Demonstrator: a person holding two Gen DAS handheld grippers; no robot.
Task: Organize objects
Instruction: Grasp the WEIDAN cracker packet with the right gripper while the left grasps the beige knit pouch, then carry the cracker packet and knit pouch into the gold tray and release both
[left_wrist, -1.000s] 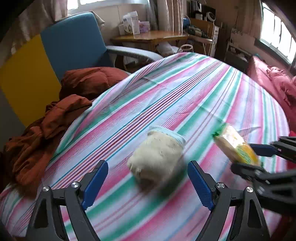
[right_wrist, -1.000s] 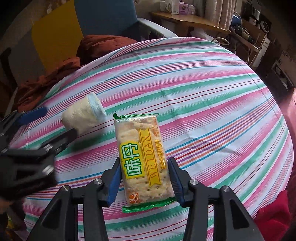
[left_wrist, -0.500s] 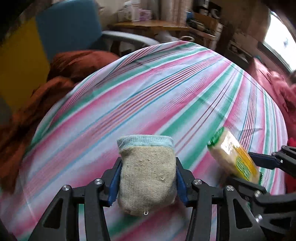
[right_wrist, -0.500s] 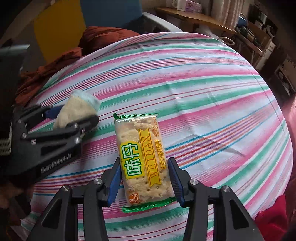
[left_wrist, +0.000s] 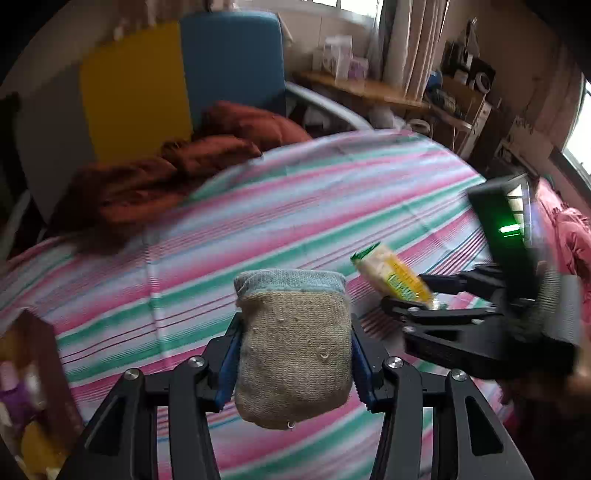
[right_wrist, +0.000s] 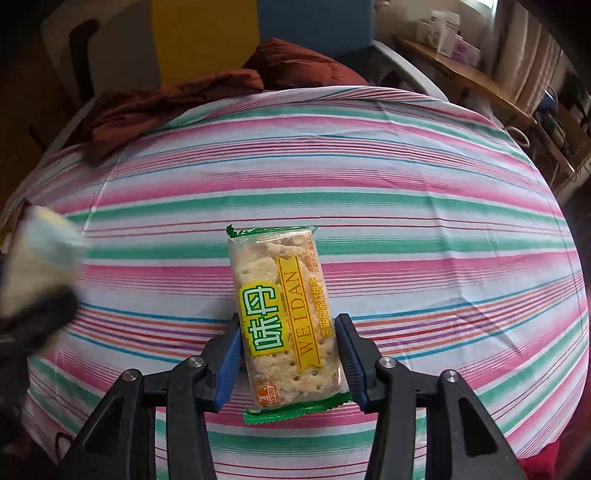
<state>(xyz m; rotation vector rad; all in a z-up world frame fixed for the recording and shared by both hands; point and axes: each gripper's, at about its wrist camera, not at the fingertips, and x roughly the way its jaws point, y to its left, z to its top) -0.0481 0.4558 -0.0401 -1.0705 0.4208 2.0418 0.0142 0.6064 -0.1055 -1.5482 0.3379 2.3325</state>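
Both items are lifted off the striped bed (right_wrist: 424, 177), left tongs (left_wrist: 295, 363) pinching the rolled sock (left_wrist: 291, 350), right tongs (right_wrist: 288, 354) pinching the cracker packet (right_wrist: 284, 325); next, probably, a place to set each down

Layout. The rolled sock (left_wrist: 293, 350) sits between the pads of the left gripper (left_wrist: 295, 363), above the bed (left_wrist: 295, 206). To its right, the cracker packet (right_wrist: 286, 317) is clamped in the right gripper (right_wrist: 288, 356). A crumpled blanket (left_wrist: 166, 177) lies at the bed's far left edge, before a chair (left_wrist: 232, 62).
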